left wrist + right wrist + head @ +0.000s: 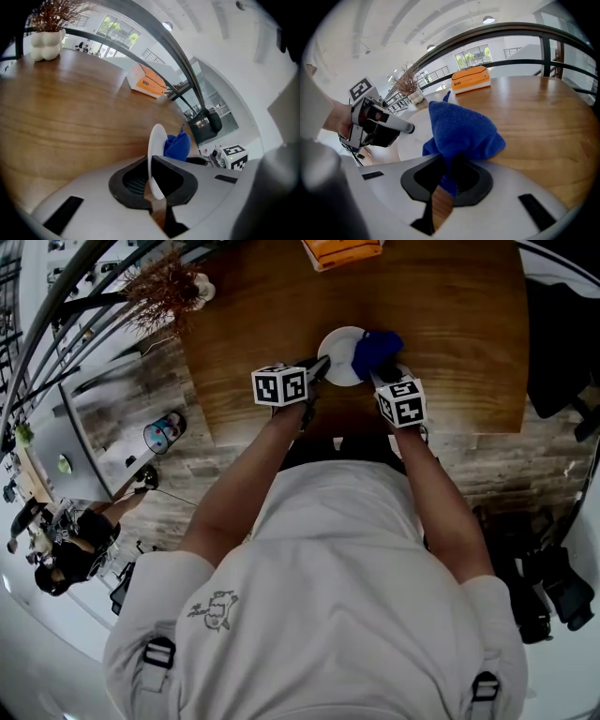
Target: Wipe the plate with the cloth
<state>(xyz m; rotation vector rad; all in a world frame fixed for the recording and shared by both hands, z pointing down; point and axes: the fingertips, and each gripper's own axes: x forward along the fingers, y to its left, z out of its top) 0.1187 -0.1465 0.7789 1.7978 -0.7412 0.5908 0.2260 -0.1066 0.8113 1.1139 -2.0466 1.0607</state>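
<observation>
Your L gripper (322,367) is clamped on the white plate's (339,354) left rim. R gripper (380,379) pinches the blue cloth (375,352), which sits on the plate's right side. Wipe leftward, twd L jaws.

You have bright, even daylight from the windows (476,56). Fisheye distortion bends every edge and darkens corners. Shadows on the table (70,122) are soft.
</observation>
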